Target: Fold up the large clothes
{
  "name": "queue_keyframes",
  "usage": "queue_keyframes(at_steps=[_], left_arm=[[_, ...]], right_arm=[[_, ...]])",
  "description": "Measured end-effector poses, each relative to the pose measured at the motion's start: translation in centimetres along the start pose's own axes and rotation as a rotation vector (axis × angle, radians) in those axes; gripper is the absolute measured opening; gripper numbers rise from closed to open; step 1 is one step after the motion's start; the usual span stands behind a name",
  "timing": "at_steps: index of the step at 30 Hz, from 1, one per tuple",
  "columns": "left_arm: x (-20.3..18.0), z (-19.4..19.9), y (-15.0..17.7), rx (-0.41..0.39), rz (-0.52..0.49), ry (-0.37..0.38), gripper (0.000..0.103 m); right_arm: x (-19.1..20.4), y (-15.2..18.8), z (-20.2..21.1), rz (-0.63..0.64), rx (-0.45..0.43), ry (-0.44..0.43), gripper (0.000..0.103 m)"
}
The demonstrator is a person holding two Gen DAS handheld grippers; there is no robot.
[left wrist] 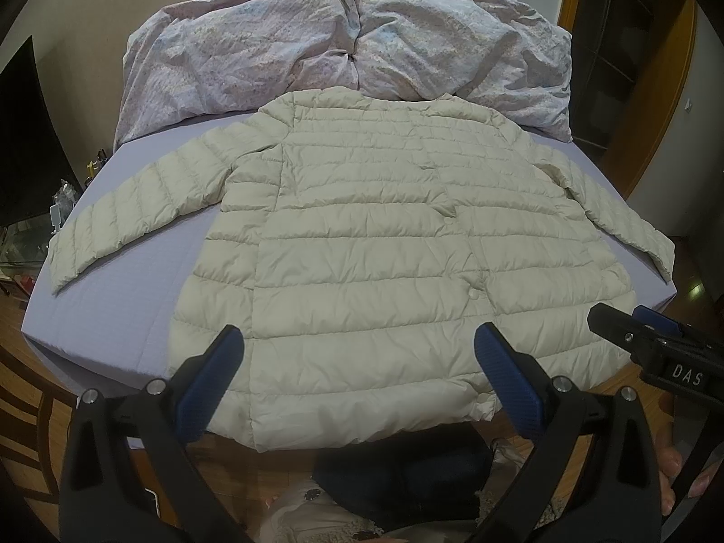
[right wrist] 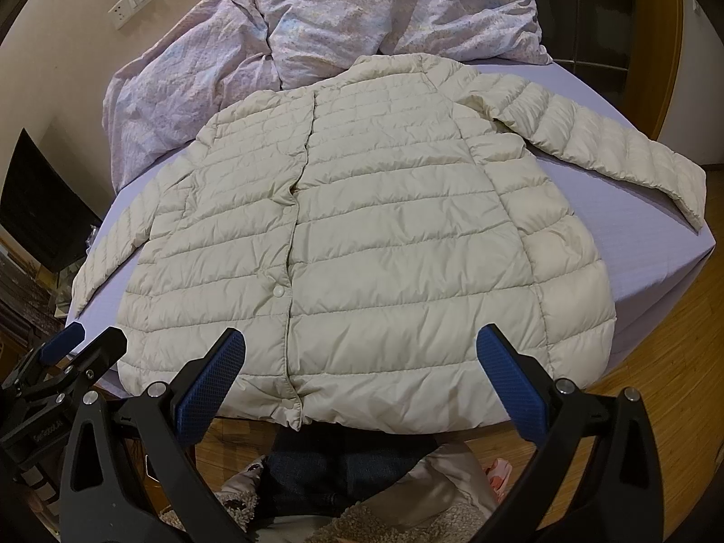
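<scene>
Both tongs, left gripper and right gripper, are hanging spread wide while we're eyeing a puffy cream quilted jacket, probably snap-fastened, lying flat on lavender bedsheet.

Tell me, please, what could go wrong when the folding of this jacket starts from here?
1. The jacket is puffy and smooth, so the open jaws of the left gripper or right gripper may pinch only the top layer, or it may slip out.
2. Its hem hangs over the bed edge; a pull toward the person could drag it to the floor.
3. The collar lies against the crumpled quilt, which could snag.
</scene>
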State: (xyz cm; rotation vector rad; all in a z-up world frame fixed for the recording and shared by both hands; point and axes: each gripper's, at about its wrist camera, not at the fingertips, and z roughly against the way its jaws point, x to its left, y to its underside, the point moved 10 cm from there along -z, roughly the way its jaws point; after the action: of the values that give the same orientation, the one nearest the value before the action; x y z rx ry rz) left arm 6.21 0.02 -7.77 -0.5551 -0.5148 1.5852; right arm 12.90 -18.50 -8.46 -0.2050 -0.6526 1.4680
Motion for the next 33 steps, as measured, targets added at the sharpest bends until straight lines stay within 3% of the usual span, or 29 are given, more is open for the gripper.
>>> queue_keyframes(at_steps=[33], left_arm=[[0.21, -0.25, 0.07, -0.002, 0.0, -0.002, 0.101]], right_arm=[[-0.22, -0.35, -0.06, -0.004, 0.002, 0.0, 0.102]])
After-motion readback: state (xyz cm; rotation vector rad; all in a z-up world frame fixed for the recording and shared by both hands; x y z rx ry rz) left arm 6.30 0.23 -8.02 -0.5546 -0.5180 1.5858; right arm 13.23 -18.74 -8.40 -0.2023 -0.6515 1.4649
